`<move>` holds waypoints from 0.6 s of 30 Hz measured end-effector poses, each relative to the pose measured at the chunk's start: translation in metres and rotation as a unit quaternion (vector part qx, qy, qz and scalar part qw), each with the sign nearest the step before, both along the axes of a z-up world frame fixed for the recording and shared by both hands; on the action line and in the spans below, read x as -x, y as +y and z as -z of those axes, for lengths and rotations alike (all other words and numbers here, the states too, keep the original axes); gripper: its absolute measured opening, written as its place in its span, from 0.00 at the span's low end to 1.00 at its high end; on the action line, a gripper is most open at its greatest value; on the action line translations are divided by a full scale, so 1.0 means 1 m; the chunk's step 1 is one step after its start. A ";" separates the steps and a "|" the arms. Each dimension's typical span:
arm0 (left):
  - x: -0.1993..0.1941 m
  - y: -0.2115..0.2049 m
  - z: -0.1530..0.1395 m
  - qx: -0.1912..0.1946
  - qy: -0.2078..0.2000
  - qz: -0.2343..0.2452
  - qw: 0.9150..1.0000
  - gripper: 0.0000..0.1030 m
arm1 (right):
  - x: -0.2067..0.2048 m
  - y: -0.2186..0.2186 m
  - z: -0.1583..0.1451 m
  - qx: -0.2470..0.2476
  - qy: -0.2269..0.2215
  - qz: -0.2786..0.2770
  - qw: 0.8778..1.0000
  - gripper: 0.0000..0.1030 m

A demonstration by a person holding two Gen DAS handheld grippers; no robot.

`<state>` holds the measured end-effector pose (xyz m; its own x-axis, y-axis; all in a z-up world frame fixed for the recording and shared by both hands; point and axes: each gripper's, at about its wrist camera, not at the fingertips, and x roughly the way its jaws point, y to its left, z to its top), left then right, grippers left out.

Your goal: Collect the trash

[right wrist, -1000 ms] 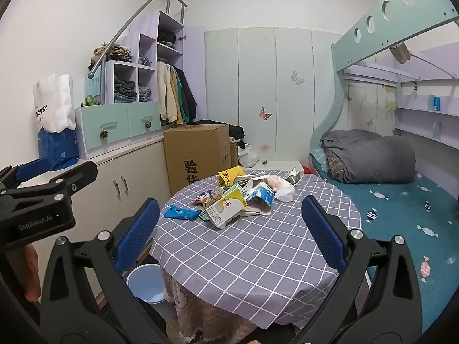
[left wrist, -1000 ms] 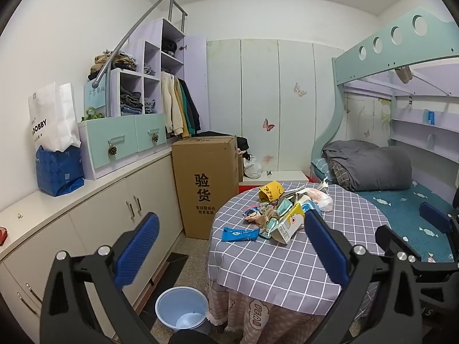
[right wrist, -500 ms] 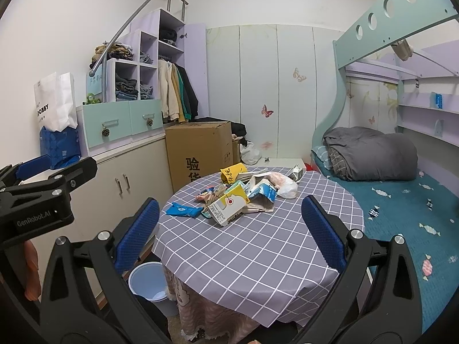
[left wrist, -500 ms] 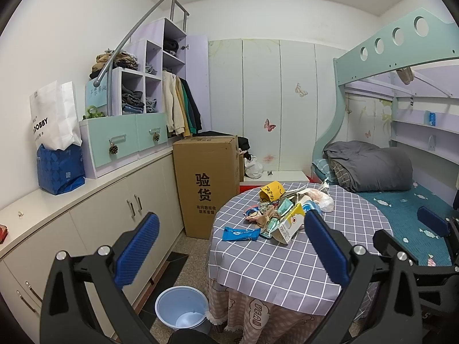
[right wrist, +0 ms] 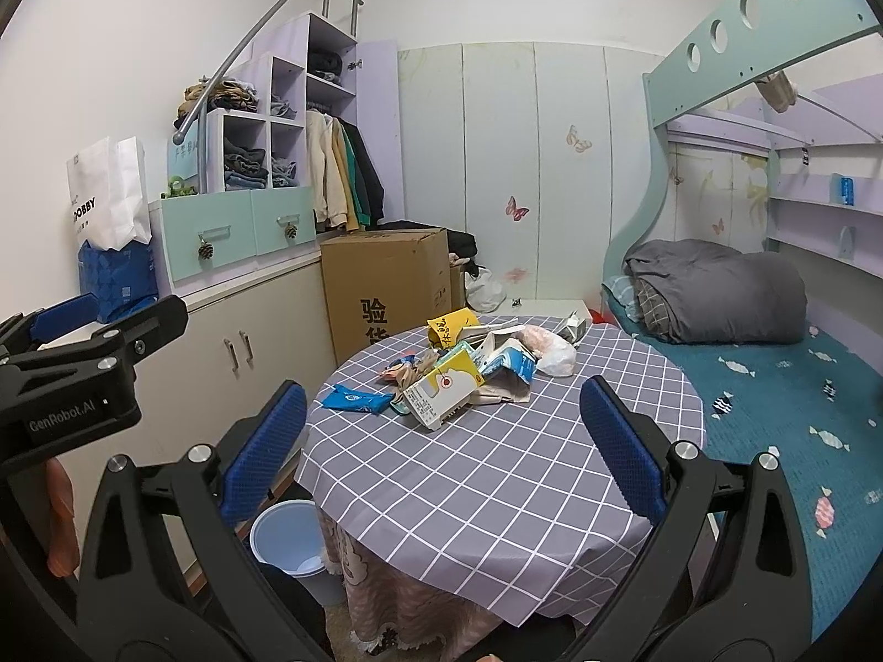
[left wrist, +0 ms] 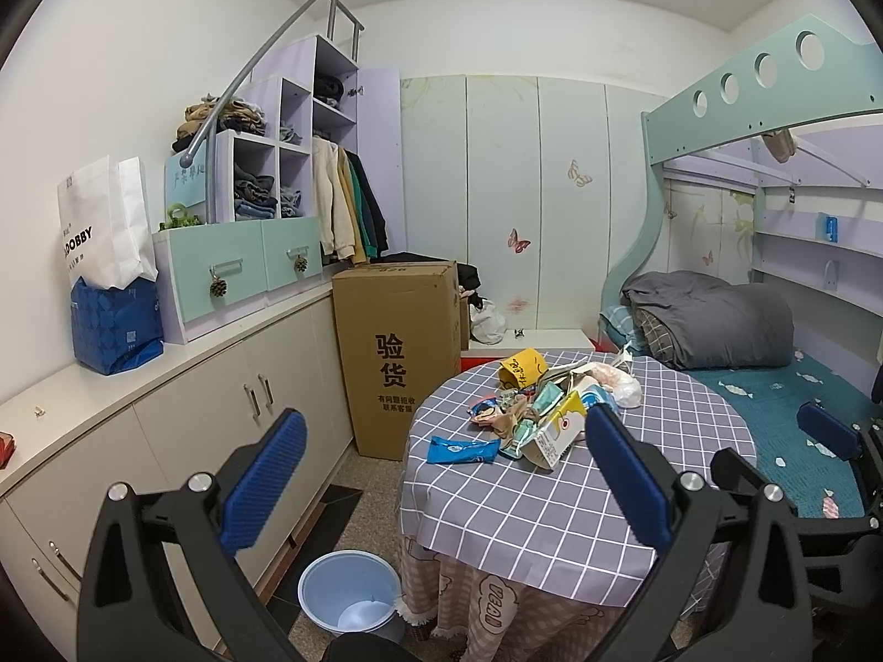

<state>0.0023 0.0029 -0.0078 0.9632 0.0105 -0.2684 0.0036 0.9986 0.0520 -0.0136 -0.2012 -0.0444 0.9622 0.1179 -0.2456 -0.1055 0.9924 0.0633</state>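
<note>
Beside left tongs (right wrist: 83,325): a hand (right wrist: 58,518).

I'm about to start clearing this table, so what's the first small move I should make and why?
Probably bring the left gripper forward and down toward the blue wrapper. Both grippers are open and empty, short of the trash pile. The wrapper lies flat and apart from the heap, on the side nearest the blue bin on the floor, so it looks easiest to take first.

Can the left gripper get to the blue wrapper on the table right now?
Probably yes. The left gripper is open and empty, and the blue wrapper lies flat at the pile's near edge, with only bare tablecloth before it.
</note>
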 end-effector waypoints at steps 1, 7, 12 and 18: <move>0.000 0.000 0.000 0.000 0.000 0.000 1.000 0.96 | 0.000 0.000 0.000 0.000 0.000 0.000 1.000 0.94; 0.000 -0.001 0.000 0.000 0.001 0.000 1.000 0.96 | 0.000 0.001 0.002 0.000 0.002 -0.002 1.000 0.94; 0.000 0.000 0.000 0.000 0.001 -0.001 1.000 0.96 | 0.000 0.002 0.003 0.000 0.004 -0.003 1.000 0.94; 0.000 0.000 0.001 0.000 0.001 -0.001 1.000 0.96 | -0.002 0.003 0.002 -0.002 0.008 -0.008 1.000 0.94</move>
